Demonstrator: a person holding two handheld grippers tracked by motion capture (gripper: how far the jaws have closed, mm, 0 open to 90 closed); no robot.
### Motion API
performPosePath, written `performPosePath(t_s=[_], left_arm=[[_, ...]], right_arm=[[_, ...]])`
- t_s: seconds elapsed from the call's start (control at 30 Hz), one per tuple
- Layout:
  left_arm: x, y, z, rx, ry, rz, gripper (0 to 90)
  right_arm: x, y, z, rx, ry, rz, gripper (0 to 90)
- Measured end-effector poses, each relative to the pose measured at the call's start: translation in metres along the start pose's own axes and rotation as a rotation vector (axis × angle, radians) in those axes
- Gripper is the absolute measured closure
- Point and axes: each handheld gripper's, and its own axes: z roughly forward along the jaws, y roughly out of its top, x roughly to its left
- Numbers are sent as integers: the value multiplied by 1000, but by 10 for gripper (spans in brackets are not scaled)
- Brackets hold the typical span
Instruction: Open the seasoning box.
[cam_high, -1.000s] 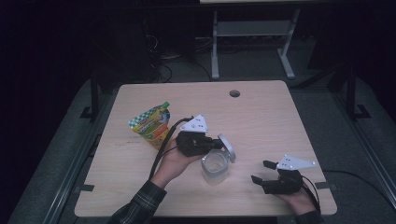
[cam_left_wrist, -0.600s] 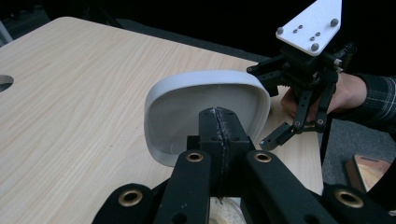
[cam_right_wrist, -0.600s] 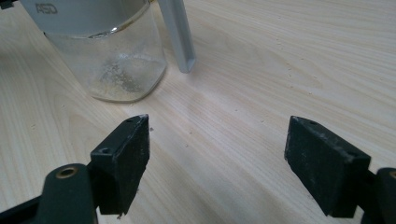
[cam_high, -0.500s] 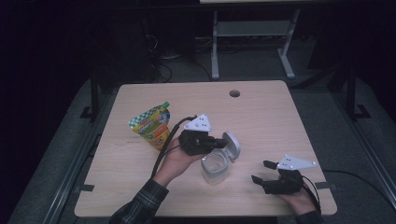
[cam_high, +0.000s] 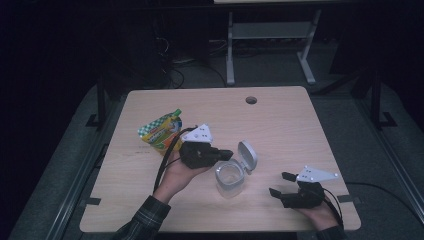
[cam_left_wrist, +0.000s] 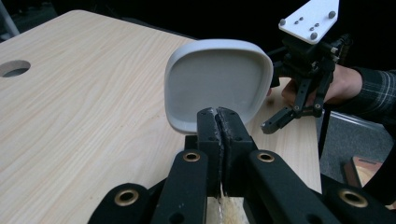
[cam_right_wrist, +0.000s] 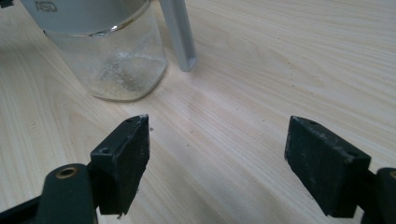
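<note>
A clear plastic container (cam_high: 229, 179) stands on the wooden table (cam_high: 290, 130), its grey hinged lid (cam_high: 248, 156) tipped up and open. My left gripper (cam_high: 229, 154) lies level in a hand, tips just short of the lid (cam_left_wrist: 219, 79). Its jaws have just eased a sliver apart but still sit together with nothing between them (cam_left_wrist: 218, 114). My right gripper (cam_high: 278, 183) rests near the table's front right, open and empty. In the right gripper view (cam_right_wrist: 217, 158) the container (cam_right_wrist: 112, 60) and the lid's edge (cam_right_wrist: 180, 32) stand ahead to the left.
A green and yellow snack pouch (cam_high: 161, 131) lies on the table left of the left hand. A round cable hole (cam_high: 251, 100) sits near the far edge. Cables trail from both grippers toward the front edge. Dark floor and a metal stand lie beyond the table.
The lid has swung from over the container to upright and open on its right side. The left gripper has shifted slightly to the right. The right gripper has stayed put.
</note>
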Motion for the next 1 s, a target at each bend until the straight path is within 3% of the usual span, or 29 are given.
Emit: performPosePath(t_s=[0.53, 0.63, 1.0], left_arm=[[3, -29, -24, 20, 32, -26, 751], [3, -33, -29, 32, 36, -15, 717], [3, -61, -49, 48, 75, -47, 573]], right_arm=[[0, -1, 1, 9, -3, -4, 215], [-1, -2, 1, 9, -4, 4, 215], [-1, -3, 2, 14, -4, 2, 215]])
